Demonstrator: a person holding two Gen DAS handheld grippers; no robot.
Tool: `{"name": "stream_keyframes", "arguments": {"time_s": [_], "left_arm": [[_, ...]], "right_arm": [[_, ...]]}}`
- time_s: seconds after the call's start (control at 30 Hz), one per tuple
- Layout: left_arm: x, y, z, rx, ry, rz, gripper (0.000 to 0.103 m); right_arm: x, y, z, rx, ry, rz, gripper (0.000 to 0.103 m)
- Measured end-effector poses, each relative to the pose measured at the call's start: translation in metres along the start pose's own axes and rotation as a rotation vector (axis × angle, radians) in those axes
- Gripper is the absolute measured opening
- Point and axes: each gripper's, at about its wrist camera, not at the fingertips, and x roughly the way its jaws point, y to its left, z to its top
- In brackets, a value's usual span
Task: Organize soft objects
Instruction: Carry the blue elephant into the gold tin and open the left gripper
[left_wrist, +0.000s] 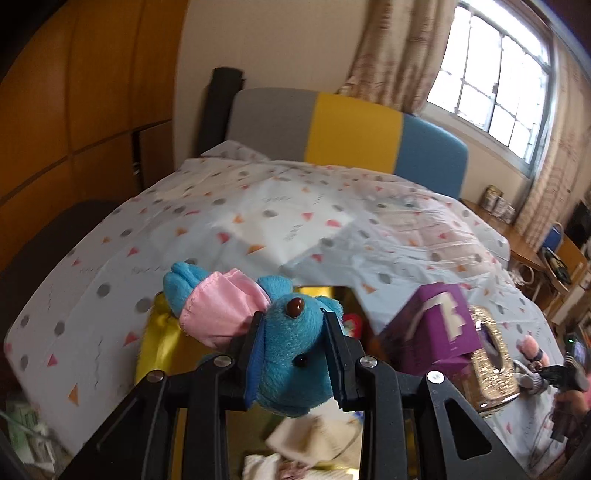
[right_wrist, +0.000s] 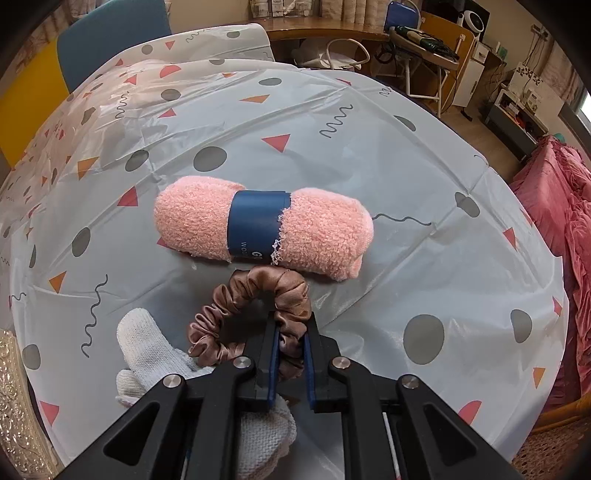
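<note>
My left gripper (left_wrist: 293, 325) is shut on a blue plush toy (left_wrist: 291, 354) with pink satin ears (left_wrist: 221, 310), holding it by the head above a shiny gold box (left_wrist: 159, 343). Pale cloths (left_wrist: 314, 439) lie inside that box below the toy. In the right wrist view my right gripper (right_wrist: 291, 332) is shut on a brown satin scrunchie (right_wrist: 251, 299), which rests on the patterned tablecloth (right_wrist: 369, 155). A rolled pink towel (right_wrist: 262, 225) with a blue paper band lies just beyond the scrunchie. A white knitted glove (right_wrist: 147, 350) lies to the gripper's left, partly under it.
A purple box (left_wrist: 436, 325) and a glittery gold tissue box (left_wrist: 491, 358) stand right of the gold box. A chair back in grey, yellow and blue (left_wrist: 343, 129) rises behind the table. A pink blanket (right_wrist: 561, 236) lies past the table's right edge.
</note>
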Motion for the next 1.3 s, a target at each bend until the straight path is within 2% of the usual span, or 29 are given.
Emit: {"name": "stream_keyframes", "arguments": {"time_s": [0.1,0.23,0.4,0.6,0.73,0.83,1.03,1.3], "left_arm": [[0.004,0.028,-0.014,-0.05,0.032,0.04,0.031],[0.013,0.042,-0.035,-0.067,0.08,0.055,0.031],[0.036,0.032,-0.055,-0.056,0.141,0.048,0.031],[0.059,0.026,-0.065,-0.054,0.19,0.059,0.038],[0.057,0.027,-0.068,-0.052,0.186,0.077,0.042],[0.054,0.026,-0.07,-0.039,0.188,0.102,0.052],[0.036,0.021,-0.067,-0.047,0.159,0.151,0.058],[0.003,0.002,-0.06,-0.02,0.074,0.135,0.061]], "right_arm": [[0.001,0.0,0.0,-0.008,0.0,-0.002,0.01],[0.001,0.0,0.001,-0.016,-0.001,-0.003,0.01],[0.0,0.0,0.001,-0.03,-0.003,-0.009,0.01],[0.001,0.003,0.0,-0.044,-0.005,-0.019,0.01],[0.001,0.003,0.0,-0.047,-0.006,-0.023,0.01],[0.001,0.004,0.0,-0.05,-0.007,-0.026,0.01],[0.0,0.003,-0.001,-0.042,-0.01,-0.023,0.01],[-0.001,-0.003,0.0,-0.006,-0.012,0.01,0.01]]}}
